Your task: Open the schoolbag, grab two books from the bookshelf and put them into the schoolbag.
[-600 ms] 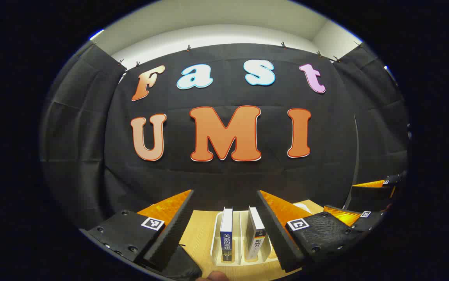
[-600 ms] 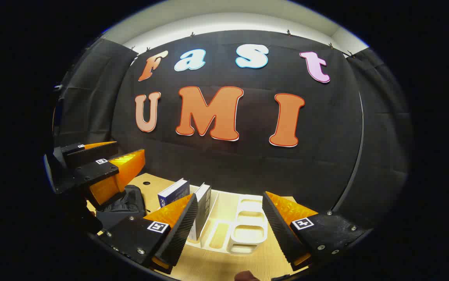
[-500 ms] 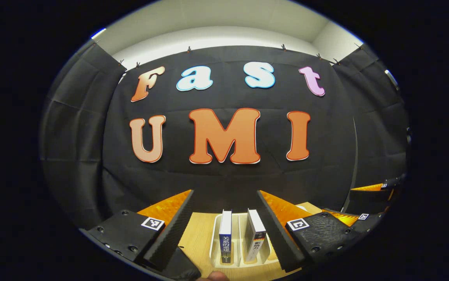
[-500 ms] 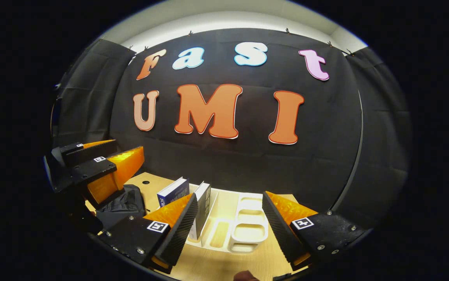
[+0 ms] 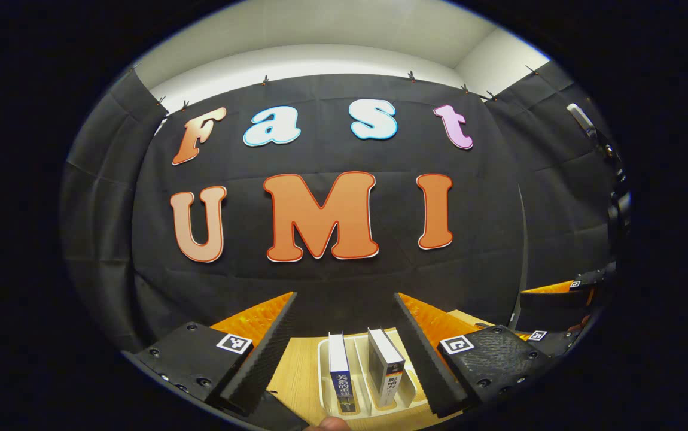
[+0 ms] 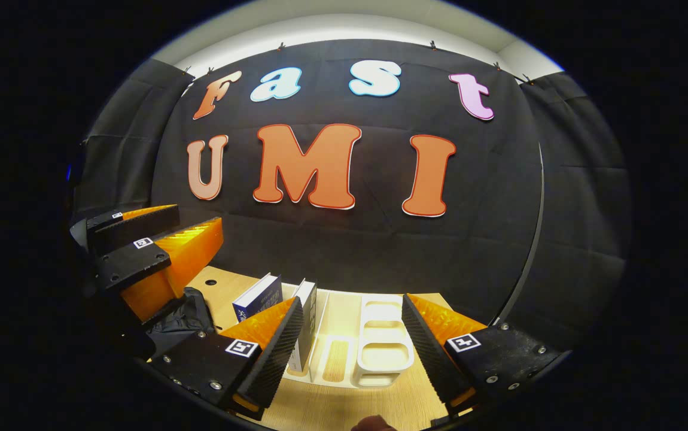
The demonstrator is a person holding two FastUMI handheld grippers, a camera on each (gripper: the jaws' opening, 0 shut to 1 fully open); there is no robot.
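Wooden table [image 6: 344, 407], bookshelf [image 5: 359, 407] between spread left claw [image 5: 344, 353], nothing touching.

White characters run down the spine of the blue-spined book [image 5: 340, 383] and of the dark-spined book [image 5: 390, 381] just beside it. They are too small and too cut off at the lower edge to read with certainty.

In the left gripper view, each finger of the left gripper [image 5: 344, 294] bears a square black-and-white marker tag [image 5: 234, 343]. In the right gripper view, the right gripper [image 6: 352, 298] carries the same kind of tag on both fingers. No numbers or brand names are legible.
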